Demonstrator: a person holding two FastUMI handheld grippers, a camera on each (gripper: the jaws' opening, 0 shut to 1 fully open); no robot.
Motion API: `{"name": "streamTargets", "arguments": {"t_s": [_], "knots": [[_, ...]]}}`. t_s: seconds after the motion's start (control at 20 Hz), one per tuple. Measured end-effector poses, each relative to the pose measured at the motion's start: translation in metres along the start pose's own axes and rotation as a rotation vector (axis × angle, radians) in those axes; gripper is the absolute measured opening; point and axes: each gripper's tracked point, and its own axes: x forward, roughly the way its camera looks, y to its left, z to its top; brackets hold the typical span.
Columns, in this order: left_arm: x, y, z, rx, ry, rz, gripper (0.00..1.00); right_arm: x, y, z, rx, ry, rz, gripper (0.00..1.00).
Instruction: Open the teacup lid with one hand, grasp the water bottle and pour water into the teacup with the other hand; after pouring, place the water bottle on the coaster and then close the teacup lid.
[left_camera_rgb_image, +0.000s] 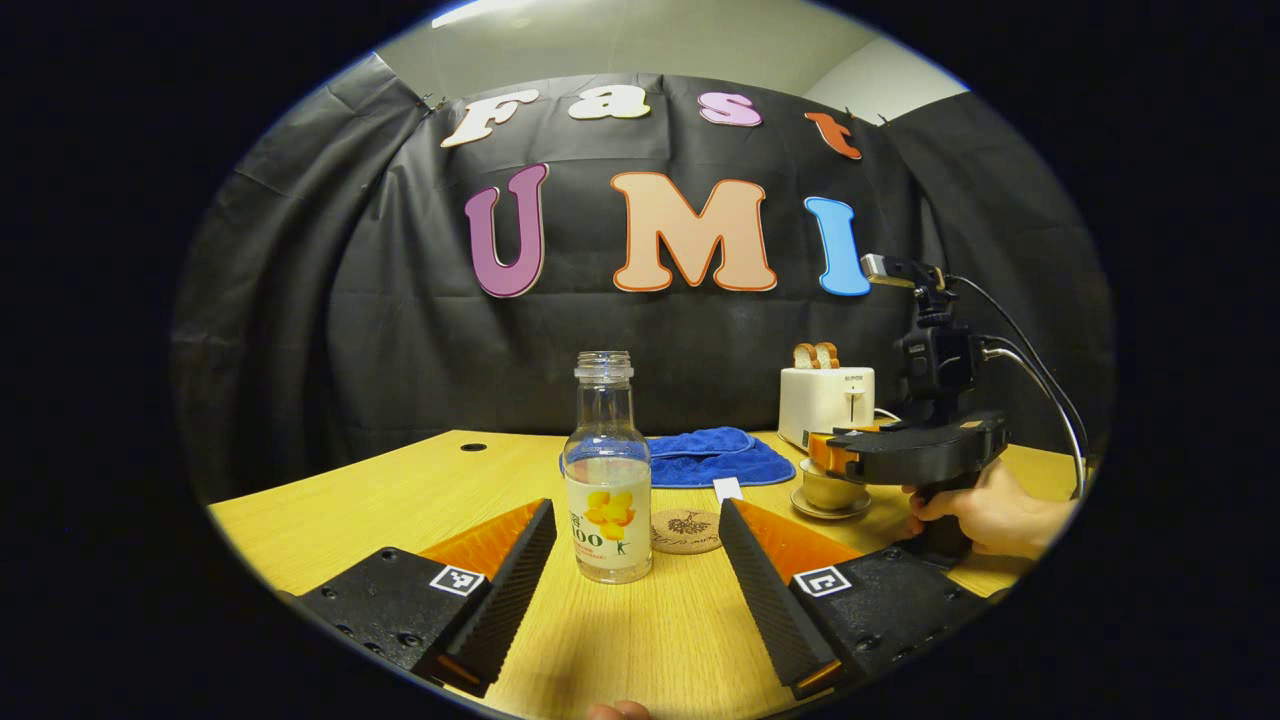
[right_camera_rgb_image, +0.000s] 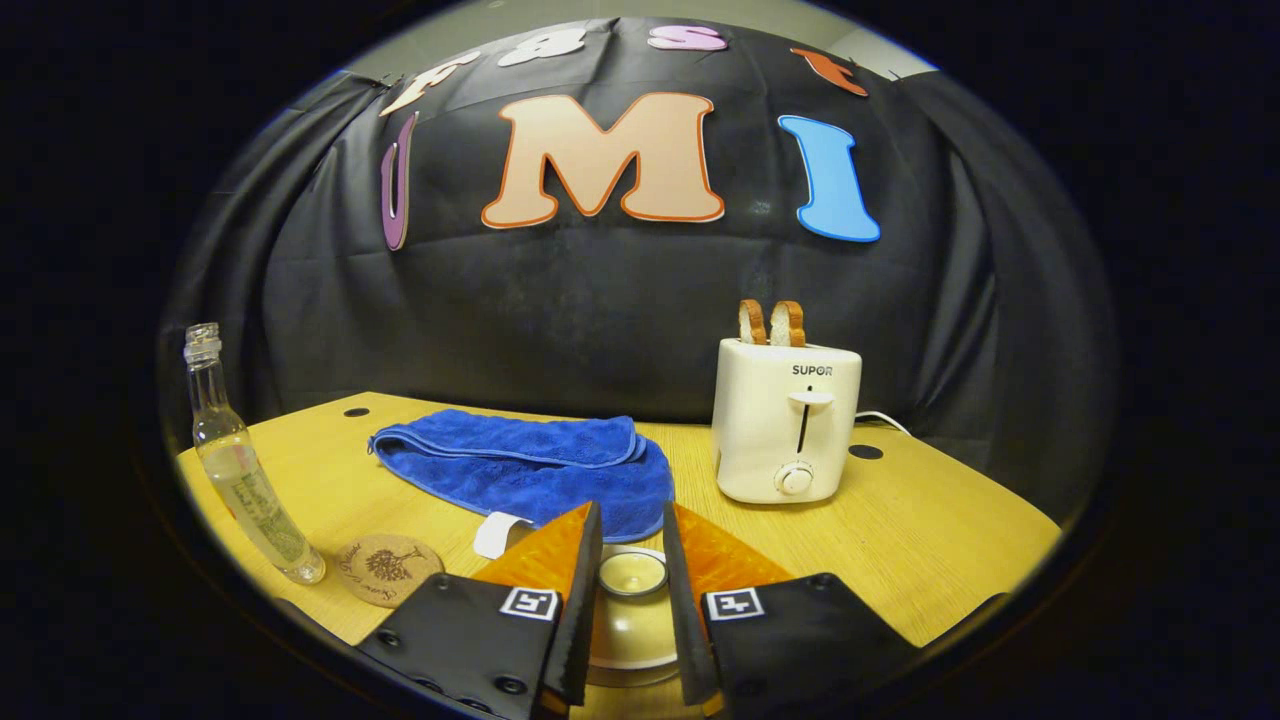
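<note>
Wide-open left tool (left_camera_rgb_image: 637, 565) frames the slick, part-full glass bottle (left_camera_rgb_image: 607, 470) at frame centre, so I'd grip its waist, while my right tool (right_camera_rgb_image: 632, 590) sits narrowed around the small lid knob (right_camera_rgb_image: 632, 573), contact unclear.

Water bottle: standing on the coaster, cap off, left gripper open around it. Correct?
Not quite. In the left gripper view the water bottle stands on the bare table, beside the coaster, not on it. Cap off and left gripper open are right.

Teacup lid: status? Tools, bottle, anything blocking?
Right tool straddling lid, grip unclear. Left tool open, bottle uncapped between fingers, untouched. Coaster free beside the bottle. Nothing blocking.
</note>
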Motion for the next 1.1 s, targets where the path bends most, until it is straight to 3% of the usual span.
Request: {"name": "streamTargets", "arguments": {"t_s": [0.1,0.2,0.4,0.45,0.8,1.1], "knots": [[0.000,0.001,0.000,0.000,0.000,0.000,0.96,-0.001,0.004,0.002,-0.008,-0.004,0.011,0.39],[0.000,0.001,0.000,-0.001,0.000,0.000,0.96,0.001,0.003,0.001,-0.021,-0.006,0.010,0.33],[0.000,0.000,0.000,-0.001,0.000,0.000,0.96,0.000,0.003,0.002,-0.008,-0.021,0.021,0.33],[0.000,0.000,-0.001,0.000,0.000,0.000,0.96,-0.003,0.002,0.004,0.001,-0.030,0.025,0.26],[0.000,0.001,-0.001,-0.001,0.001,0.000,0.96,-0.019,0.000,0.023,0.054,-0.157,0.058,0.26],[-0.001,0.000,0.000,-0.001,0.001,-0.001,0.96,-0.044,-0.002,0.018,0.058,-0.159,0.095,0.26]]}}
